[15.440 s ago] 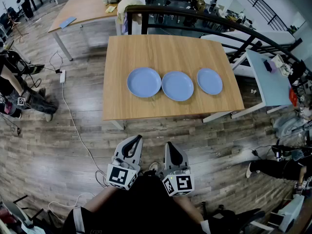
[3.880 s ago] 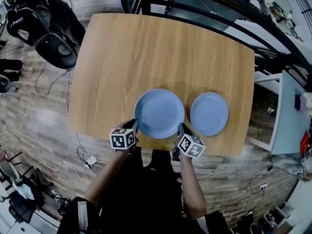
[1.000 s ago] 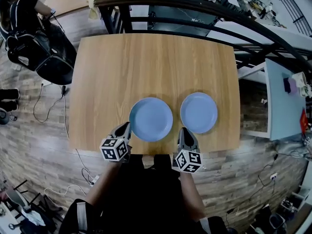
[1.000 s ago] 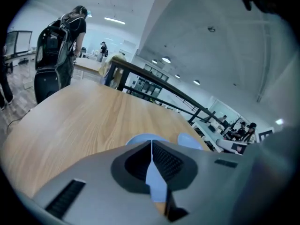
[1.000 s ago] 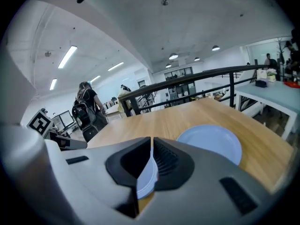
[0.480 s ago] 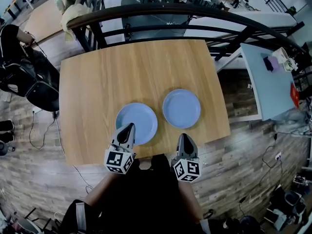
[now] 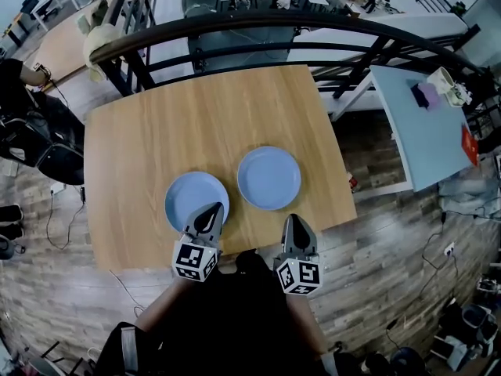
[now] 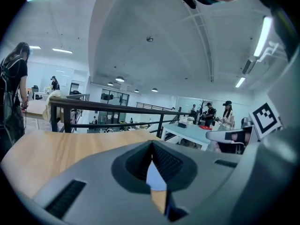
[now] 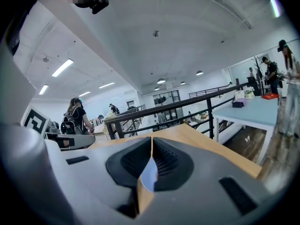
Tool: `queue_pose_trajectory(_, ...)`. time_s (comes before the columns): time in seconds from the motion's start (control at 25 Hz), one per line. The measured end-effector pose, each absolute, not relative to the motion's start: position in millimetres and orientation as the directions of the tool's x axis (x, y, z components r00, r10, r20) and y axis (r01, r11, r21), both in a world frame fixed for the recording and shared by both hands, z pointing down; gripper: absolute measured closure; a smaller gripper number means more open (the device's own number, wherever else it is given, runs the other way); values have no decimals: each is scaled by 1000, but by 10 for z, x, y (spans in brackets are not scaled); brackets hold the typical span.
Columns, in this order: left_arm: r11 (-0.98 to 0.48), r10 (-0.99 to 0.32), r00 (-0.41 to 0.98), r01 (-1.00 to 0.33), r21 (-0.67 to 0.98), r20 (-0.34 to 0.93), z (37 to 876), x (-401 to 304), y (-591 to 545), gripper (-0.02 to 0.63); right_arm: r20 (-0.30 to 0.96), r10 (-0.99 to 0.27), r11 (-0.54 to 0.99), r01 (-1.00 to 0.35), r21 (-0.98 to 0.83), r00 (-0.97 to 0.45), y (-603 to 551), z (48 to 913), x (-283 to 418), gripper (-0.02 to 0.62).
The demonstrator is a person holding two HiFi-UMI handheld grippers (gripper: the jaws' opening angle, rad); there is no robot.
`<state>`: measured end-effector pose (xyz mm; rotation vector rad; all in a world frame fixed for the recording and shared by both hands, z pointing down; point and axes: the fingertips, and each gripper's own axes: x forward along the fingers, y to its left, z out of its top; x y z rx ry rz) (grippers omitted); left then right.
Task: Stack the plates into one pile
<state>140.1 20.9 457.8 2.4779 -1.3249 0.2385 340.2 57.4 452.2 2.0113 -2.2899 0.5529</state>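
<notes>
Two blue plates lie on the wooden table (image 7: pixel 156 124): a left plate (image 7: pixel 188 194) and a right plate (image 7: pixel 268 177), a small gap between them. From above I cannot tell whether either is a pile. My left gripper (image 7: pixel 213 207) is shut and empty, its tip over the left plate's near rim. My right gripper (image 7: pixel 293 220) is also shut and empty, at the table's front edge just short of the right plate. In the left gripper view the fingertips (image 8: pixel 152 144) meet, with a blue sliver showing below them. The right gripper view shows the same at its fingertips (image 9: pixel 152 139).
A black railing (image 7: pixel 235 26) runs behind the table's far edge. A pale blue-grey table (image 7: pixel 423 124) with small items stands to the right. A person with a dark bag (image 7: pixel 35 143) is at the left. Cables (image 7: pixel 48 210) lie on the wood floor.
The head view has swung, so table and plates sit further left in the picture. My left gripper's tip now overlaps the left plate's near rim instead of standing beside it. Both stay shut.
</notes>
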Motion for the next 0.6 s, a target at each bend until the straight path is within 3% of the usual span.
queue_pose_trajectory(0.6, -424, -807, 451, -892, 159, 381, 4731, 1918, 11, 581, 325, -918, 135, -949, -285, -228, 239, 4841, 4169, 560)
